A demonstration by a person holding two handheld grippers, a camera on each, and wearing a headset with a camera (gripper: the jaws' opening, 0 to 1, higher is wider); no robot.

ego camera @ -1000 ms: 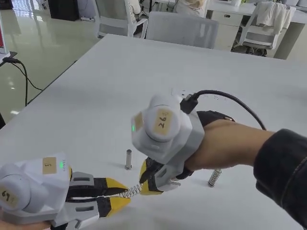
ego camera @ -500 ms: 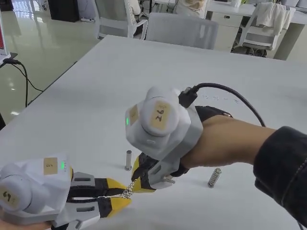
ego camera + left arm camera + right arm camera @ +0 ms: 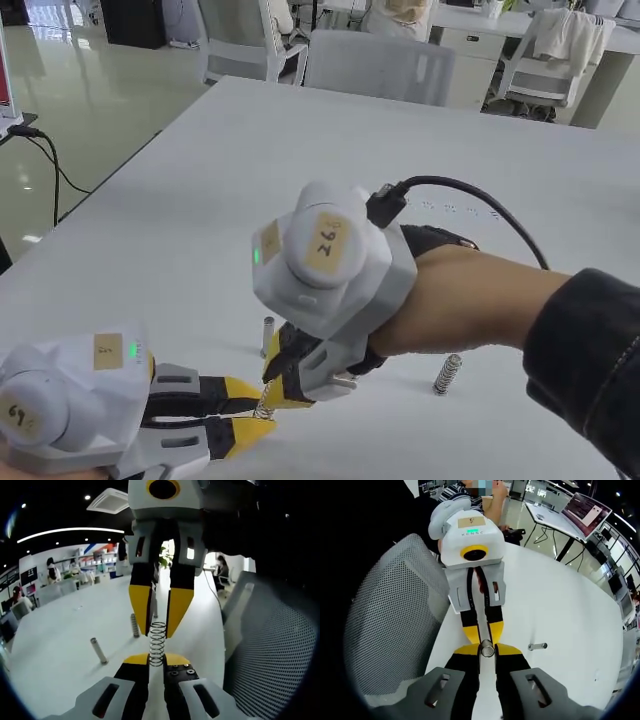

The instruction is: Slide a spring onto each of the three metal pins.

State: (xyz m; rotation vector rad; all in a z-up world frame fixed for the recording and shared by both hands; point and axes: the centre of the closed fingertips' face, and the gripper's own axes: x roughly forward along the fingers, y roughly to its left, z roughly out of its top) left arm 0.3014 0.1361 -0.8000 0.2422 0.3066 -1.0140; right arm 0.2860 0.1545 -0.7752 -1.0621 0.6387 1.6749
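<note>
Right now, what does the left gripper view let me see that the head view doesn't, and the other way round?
The left gripper view adds the close detail: the spring clamped by the left gripper, its far end between the right gripper's yellow fingers, plus a mesh chair back. The head view adds the black cable, the person's hand and dark sleeve. Both share the spring, both grippers, a bare pin and the white table.

White table (image 3: 250,180), grey chair (image 3: 380,62), floor cable (image 3: 53,180)
</note>
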